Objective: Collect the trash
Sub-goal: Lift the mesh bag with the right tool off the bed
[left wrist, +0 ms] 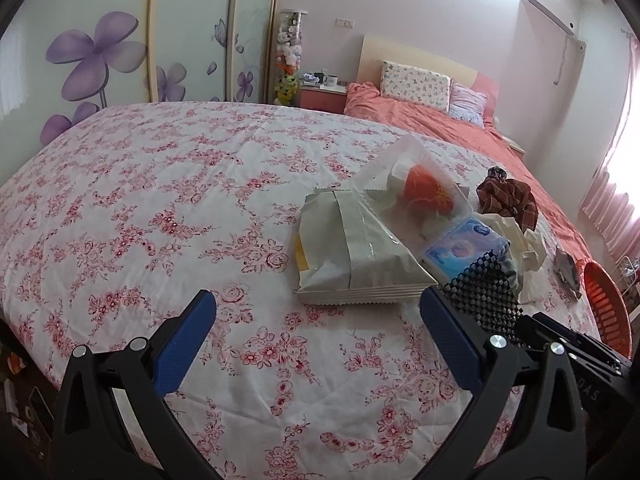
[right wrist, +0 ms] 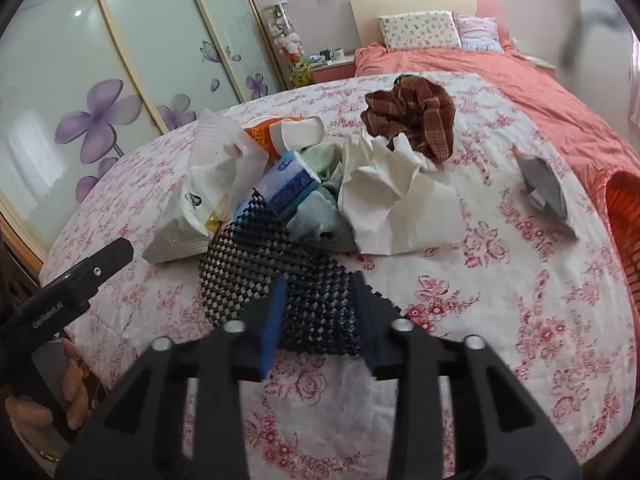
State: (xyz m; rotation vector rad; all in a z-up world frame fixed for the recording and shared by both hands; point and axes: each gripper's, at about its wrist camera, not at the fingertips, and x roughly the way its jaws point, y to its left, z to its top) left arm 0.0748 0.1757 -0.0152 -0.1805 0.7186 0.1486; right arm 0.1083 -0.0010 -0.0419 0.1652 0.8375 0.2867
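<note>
A trash pile lies on the floral bedcover [left wrist: 160, 200]: a white snack packet [left wrist: 352, 256], a clear bag with something orange [left wrist: 420, 188], a blue tissue pack [right wrist: 288, 184], crumpled white paper [right wrist: 384, 200] and a black mesh mat [right wrist: 256, 264]. My right gripper [right wrist: 320, 300] is at the mat's near end. Its jaws stand partly apart, and the mesh lies between and under the fingers with no squeeze visible. My left gripper [left wrist: 316, 300] hangs wide open just short of the white packet, with nothing between its fingers.
A brown checked cloth [right wrist: 416, 116] sits behind the paper and a grey foil wrapper [right wrist: 548, 192] lies to the right. An orange slatted basket [right wrist: 624, 232] stands at the bed's right edge. Wardrobe doors line the left side. A hand [right wrist: 68, 392] holds the left gripper's handle.
</note>
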